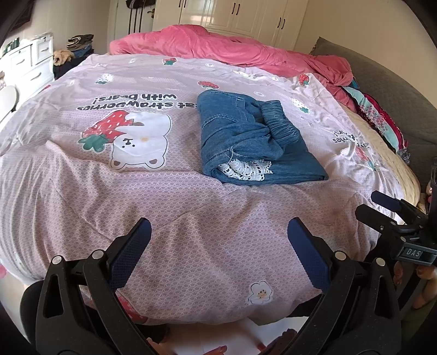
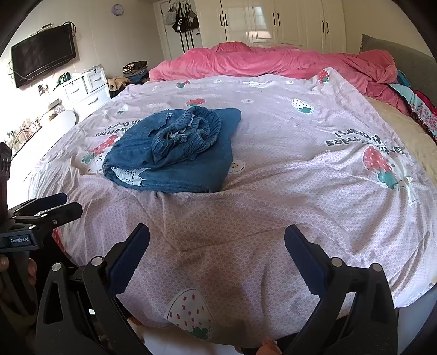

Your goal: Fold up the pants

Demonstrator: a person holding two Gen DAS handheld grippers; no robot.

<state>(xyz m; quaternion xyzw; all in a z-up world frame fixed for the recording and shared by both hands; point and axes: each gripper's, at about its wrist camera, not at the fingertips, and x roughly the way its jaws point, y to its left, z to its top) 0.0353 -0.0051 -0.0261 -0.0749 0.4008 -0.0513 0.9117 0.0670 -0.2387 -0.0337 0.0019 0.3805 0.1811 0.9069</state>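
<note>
**Pants folded on the bed, both grippers back and empty**

Blue denim pants (image 1: 256, 139) lie in a compact folded bundle on the pink strawberry-print bedsheet (image 1: 191, 213), toward the middle of the bed. Elastic waistband sits bunched on top; white lace trim shows at the near edge. Top layers look loose and rumpled, so the fold reads as done or nearly done, if untidy. Likely placed mid-sheet for flat working room.

Left gripper (image 1: 218, 237): fingers spread wide, nothing between them, hovering over bare sheet near the bed's front edge, well apart from the pants. Right gripper (image 2: 217, 240): same, wide and empty, clear of the bundle. Each shows at the side of the other's view. Judged: both held back to clear the garment.

Beyond: crumpled pink duvet (image 2: 273, 60) at the far side, white wardrobes (image 2: 273, 21) behind, wall-mounted TV (image 2: 43, 54) at left.
</note>
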